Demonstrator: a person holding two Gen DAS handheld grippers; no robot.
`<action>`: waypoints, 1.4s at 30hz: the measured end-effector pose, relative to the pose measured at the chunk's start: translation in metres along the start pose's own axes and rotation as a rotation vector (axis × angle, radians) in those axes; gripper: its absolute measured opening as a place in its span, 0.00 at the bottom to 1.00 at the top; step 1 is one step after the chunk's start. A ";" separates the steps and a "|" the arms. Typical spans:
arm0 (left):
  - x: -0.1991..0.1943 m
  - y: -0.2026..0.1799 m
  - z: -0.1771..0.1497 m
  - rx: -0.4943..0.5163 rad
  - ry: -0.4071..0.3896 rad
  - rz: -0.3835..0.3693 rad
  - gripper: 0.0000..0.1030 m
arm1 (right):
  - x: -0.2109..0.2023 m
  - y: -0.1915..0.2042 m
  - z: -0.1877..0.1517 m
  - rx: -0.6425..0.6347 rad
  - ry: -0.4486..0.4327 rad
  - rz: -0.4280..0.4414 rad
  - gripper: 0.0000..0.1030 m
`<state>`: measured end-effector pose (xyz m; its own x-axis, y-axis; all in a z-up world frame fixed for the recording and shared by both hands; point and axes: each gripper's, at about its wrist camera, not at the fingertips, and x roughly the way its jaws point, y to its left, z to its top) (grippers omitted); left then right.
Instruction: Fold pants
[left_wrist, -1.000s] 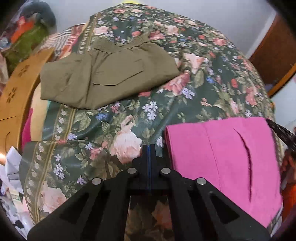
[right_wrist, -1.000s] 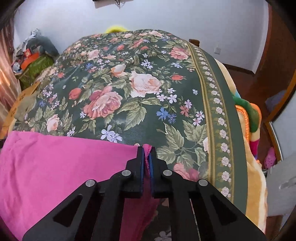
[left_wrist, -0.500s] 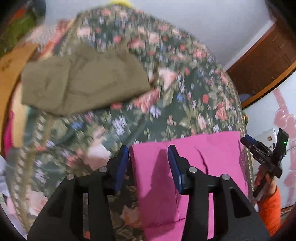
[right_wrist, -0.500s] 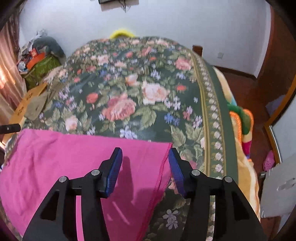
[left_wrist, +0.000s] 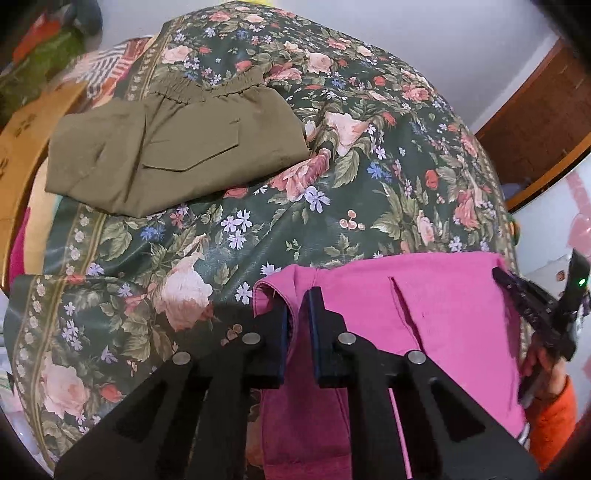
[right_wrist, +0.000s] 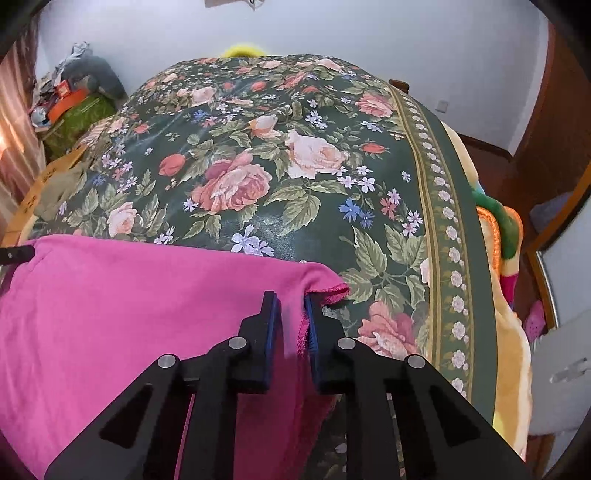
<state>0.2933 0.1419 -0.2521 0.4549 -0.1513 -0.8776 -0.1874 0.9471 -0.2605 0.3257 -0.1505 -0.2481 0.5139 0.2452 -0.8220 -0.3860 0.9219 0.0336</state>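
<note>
The left gripper (left_wrist: 298, 306) had its blue pads narrowed around a raised fold at the left corner of the pink pants (left_wrist: 436, 306), fabric pinched between them. The right gripper (right_wrist: 290, 310) gripped the right corner the same way, jaws nearly closed on the hem. The pants lay spread along the near edge of the floral bedspread (left_wrist: 332, 192). Folded olive pants (left_wrist: 173, 147) rested near its far left edge.
</note>
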 end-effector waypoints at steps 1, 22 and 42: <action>-0.003 -0.002 -0.001 0.022 -0.010 0.013 0.13 | -0.001 0.000 0.001 -0.005 0.009 -0.004 0.13; -0.135 -0.014 -0.077 0.056 -0.157 0.006 0.73 | -0.137 0.075 -0.036 -0.140 -0.093 0.119 0.46; -0.085 0.008 -0.146 -0.343 0.101 -0.356 0.97 | -0.095 0.094 -0.111 -0.094 0.053 0.233 0.46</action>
<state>0.1262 0.1211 -0.2382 0.4594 -0.4906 -0.7404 -0.3188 0.6870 -0.6530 0.1552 -0.1206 -0.2301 0.3625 0.4297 -0.8270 -0.5607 0.8094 0.1748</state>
